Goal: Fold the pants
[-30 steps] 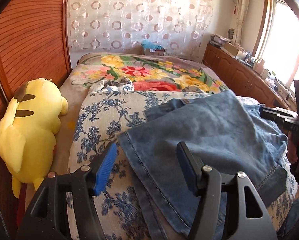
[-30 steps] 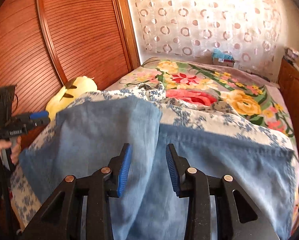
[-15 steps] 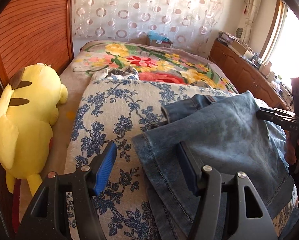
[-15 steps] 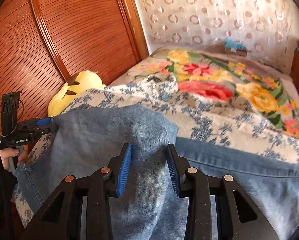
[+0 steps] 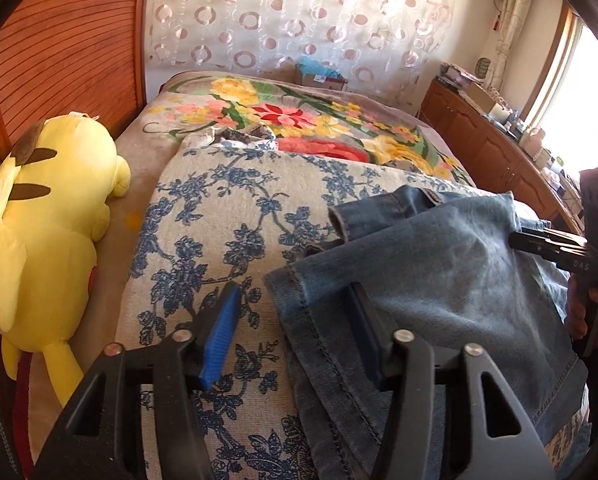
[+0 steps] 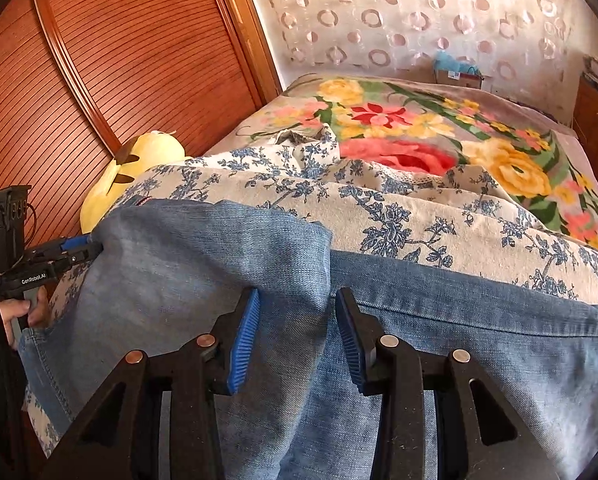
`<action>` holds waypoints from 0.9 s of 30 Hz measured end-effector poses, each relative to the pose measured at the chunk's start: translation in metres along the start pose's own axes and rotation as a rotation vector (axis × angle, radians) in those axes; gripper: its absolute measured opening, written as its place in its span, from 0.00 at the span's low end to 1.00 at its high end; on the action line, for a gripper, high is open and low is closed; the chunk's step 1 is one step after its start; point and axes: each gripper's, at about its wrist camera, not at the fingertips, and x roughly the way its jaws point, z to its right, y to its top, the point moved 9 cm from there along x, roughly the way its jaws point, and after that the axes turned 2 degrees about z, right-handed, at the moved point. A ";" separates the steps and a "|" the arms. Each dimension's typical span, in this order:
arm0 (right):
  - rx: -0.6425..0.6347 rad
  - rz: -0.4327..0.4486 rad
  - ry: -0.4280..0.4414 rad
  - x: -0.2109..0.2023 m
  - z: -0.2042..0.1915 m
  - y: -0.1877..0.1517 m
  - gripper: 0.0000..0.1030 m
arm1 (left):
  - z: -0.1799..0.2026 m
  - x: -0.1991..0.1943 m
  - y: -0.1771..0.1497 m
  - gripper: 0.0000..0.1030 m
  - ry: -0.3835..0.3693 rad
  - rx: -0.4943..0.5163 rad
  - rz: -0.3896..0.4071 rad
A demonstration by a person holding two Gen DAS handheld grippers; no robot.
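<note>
Blue denim pants lie on a bed under a blue-flowered cream cover. A folded layer lies over the lower one. My left gripper is open; its right finger is under the denim's hem edge, its left finger over bare cover. In the right wrist view the pants fill the foreground. My right gripper is open, with denim bunched between its pads. The left gripper shows at the folded layer's left corner. The right gripper shows at the denim's right edge.
A yellow plush toy lies at the bed's left side against a slatted wooden wall. A floral blanket covers the far bed. A wooden cabinet with clutter runs along the right, under a window.
The folded denim layer has been drawn toward the right and near side, uncovering more flowered cover at the left. Both grippers moved with it; their jaws stay apart.
</note>
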 end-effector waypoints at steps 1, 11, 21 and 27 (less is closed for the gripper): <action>-0.006 0.006 0.001 0.000 -0.001 0.001 0.32 | 0.002 0.001 0.000 0.44 -0.008 0.006 -0.001; -0.036 0.081 0.031 -0.022 -0.001 -0.012 0.06 | 0.010 -0.005 0.007 0.05 -0.047 0.020 0.031; 0.037 0.112 0.022 -0.029 0.021 -0.024 0.05 | 0.046 -0.046 0.044 0.02 -0.084 0.107 0.134; 0.098 0.110 -0.023 -0.032 0.041 -0.029 0.04 | 0.045 -0.029 0.061 0.02 -0.044 0.136 0.117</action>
